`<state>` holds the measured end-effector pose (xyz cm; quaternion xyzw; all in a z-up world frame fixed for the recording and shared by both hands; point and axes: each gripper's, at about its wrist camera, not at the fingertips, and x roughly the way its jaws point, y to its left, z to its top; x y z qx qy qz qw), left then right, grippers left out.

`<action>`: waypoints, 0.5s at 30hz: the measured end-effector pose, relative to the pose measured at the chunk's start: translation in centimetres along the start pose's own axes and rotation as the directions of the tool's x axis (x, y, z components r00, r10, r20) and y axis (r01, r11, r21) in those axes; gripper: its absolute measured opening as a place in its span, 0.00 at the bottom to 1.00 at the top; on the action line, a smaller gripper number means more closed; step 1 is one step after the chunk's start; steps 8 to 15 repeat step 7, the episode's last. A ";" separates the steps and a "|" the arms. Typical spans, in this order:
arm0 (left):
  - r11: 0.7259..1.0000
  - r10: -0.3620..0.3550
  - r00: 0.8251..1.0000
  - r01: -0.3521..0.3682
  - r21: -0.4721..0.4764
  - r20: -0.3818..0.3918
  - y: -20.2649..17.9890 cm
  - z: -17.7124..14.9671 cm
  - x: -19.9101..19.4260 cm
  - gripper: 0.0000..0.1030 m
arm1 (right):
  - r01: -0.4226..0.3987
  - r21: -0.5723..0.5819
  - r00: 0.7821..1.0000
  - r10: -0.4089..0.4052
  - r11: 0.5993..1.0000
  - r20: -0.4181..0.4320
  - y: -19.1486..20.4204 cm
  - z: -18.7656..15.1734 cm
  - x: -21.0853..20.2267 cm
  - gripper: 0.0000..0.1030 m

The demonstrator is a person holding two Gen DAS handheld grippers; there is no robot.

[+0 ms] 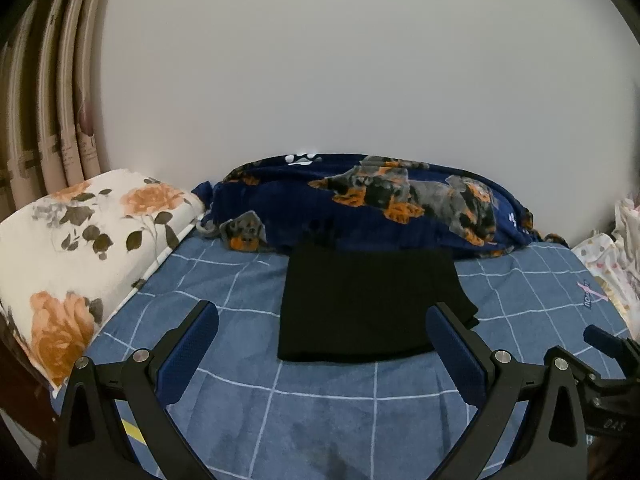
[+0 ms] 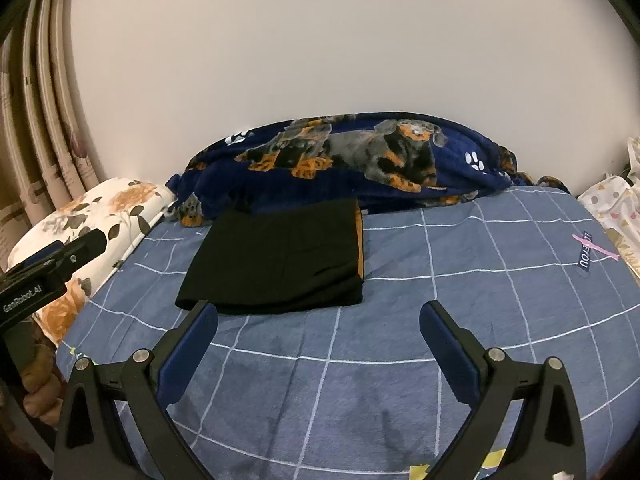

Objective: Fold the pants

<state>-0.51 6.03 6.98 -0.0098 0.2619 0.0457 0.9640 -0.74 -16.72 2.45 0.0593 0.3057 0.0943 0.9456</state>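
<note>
The black pants [image 1: 366, 304] lie folded into a flat rectangle on the blue checked bedsheet [image 1: 320, 408], their far edge against a dog-print blanket. In the right wrist view the pants [image 2: 280, 256] show an orange stripe along their right edge. My left gripper [image 1: 322, 320] hovers open just in front of the pants, nothing between its blue pads. My right gripper [image 2: 318, 318] is open too, with the pants beyond its left finger and the sheet [image 2: 440, 280] beneath it. Each gripper shows at the edge of the other's view.
A navy dog-print blanket [image 1: 360, 204] is bunched along the white wall. A floral pillow [image 1: 80, 248] sits at the left, curtains [image 1: 48, 112] behind it. Light patterned fabric [image 1: 616, 248] lies at the bed's right edge. A hand [image 2: 38, 384] holds the left gripper's handle.
</note>
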 end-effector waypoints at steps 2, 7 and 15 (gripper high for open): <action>1.000 0.009 1.000 -0.009 0.007 0.003 -0.1 -0.2 0.1 1.00 | -0.002 -0.001 1.000 0.002 1.000 -0.002 0.1 0.0 0.1 0.98; 1.000 0.013 1.000 -0.013 0.022 0.012 -0.4 -0.4 0.0 1.00 | 0.000 -0.010 1.000 0.000 1.000 -0.002 0.4 -0.1 -0.1 0.98; 1.000 0.013 1.000 -0.013 0.022 0.012 -0.4 -0.4 0.0 1.00 | 0.000 -0.010 1.000 0.000 1.000 -0.002 0.4 -0.1 -0.1 0.98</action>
